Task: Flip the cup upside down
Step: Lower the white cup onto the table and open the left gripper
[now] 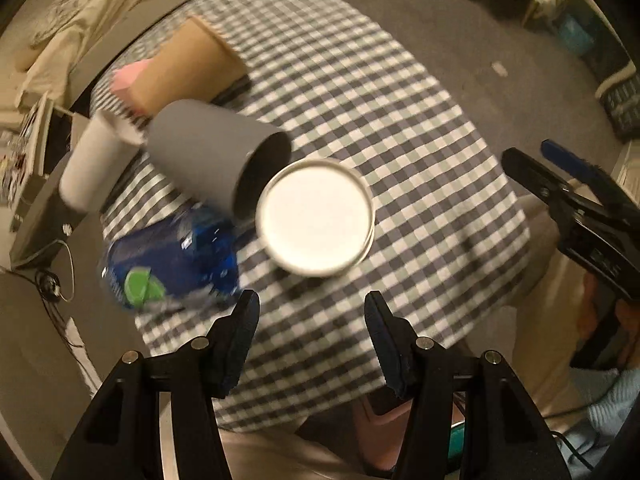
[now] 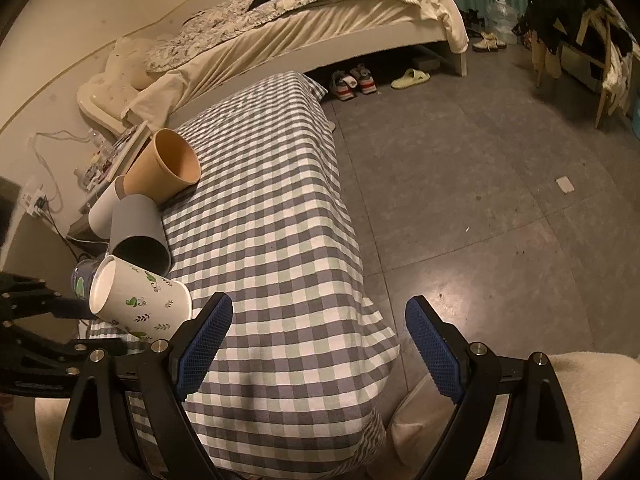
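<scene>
A white paper cup with green leaf prints (image 2: pixel 140 304) stands on the checkered table near its left edge. The left wrist view looks down on its round white end (image 1: pixel 316 216); I cannot tell whether that is the base or the mouth. My left gripper (image 1: pixel 312 312) is open and empty, hovering just above and in front of the cup. It shows as a black frame in the right wrist view (image 2: pixel 36 308), beside the cup. My right gripper (image 2: pixel 320 344) is open and empty over the table's near right corner, and appears at the right edge of the left wrist view (image 1: pixel 560 188).
A grey cup (image 1: pixel 216 160), a brown paper cup (image 1: pixel 188 68), a white cup (image 1: pixel 92 160), a pink one (image 1: pixel 128 80) and a blue can (image 1: pixel 168 256) crowd the table's left side. The checkered cloth (image 2: pixel 272 200) drapes over the edges. A bed (image 2: pixel 320 20) stands behind.
</scene>
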Demonstrator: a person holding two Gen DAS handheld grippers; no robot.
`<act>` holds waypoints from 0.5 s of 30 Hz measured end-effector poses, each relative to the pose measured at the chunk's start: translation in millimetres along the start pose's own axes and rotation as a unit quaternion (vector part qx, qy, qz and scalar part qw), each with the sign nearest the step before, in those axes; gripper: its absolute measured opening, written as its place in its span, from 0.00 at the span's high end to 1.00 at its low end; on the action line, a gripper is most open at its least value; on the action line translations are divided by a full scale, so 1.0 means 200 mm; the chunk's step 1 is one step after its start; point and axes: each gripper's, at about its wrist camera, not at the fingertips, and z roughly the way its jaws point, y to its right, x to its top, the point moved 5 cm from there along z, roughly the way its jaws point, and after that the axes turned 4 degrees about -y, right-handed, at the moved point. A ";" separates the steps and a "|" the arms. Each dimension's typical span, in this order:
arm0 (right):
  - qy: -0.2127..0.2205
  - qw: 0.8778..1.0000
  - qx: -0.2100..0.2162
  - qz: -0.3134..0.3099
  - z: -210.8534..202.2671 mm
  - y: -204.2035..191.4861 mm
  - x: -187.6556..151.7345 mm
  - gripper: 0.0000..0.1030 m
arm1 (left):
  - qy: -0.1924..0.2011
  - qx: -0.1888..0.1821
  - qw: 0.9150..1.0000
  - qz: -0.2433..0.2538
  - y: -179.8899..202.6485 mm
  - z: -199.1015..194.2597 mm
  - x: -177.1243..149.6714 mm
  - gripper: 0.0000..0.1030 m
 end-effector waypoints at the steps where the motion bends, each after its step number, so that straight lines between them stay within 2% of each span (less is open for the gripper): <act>1: 0.004 1.000 -0.002 -0.003 -0.01 0.00 0.00 0.14 | 0.010 -0.003 1.000 -0.006 -0.01 -0.02 -0.02 0.44; 4: 0.020 1.000 -0.009 -0.015 -0.04 -0.02 0.00 0.14 | 0.073 -0.015 0.996 -0.045 -0.10 -0.14 -0.12 0.44; 6: 0.036 0.999 -0.013 -0.025 -0.07 -0.04 0.00 0.14 | 0.126 -0.020 0.989 -0.080 -0.17 -0.22 -0.19 0.44; 8: 0.056 0.998 -0.017 -0.038 -0.11 -0.07 -0.01 0.14 | 0.183 -0.027 0.975 -0.125 -0.24 -0.29 -0.25 0.44; 9: 0.064 0.997 -0.019 -0.043 -0.13 -0.08 -0.01 0.14 | 0.215 -0.031 0.964 -0.151 -0.28 -0.32 -0.29 0.44; 10: 0.074 0.996 -0.021 -0.050 -0.16 -0.09 -0.02 0.14 | 0.235 -0.031 0.957 -0.165 -0.28 -0.35 -0.32 0.44; 11: 0.085 0.994 -0.023 -0.059 -0.18 -0.10 -0.03 0.14 | 0.266 -0.026 0.946 -0.183 -0.29 -0.38 -0.35 0.44; 14: 0.106 0.991 -0.027 -0.076 -0.25 -0.14 -0.06 0.14 | 0.330 -0.002 0.917 -0.224 -0.31 -0.42 -0.43 0.44; 15: 0.111 0.990 -0.028 -0.080 -0.26 -0.15 -0.06 0.14 | 0.340 0.001 0.911 -0.235 -0.32 -0.41 -0.44 0.44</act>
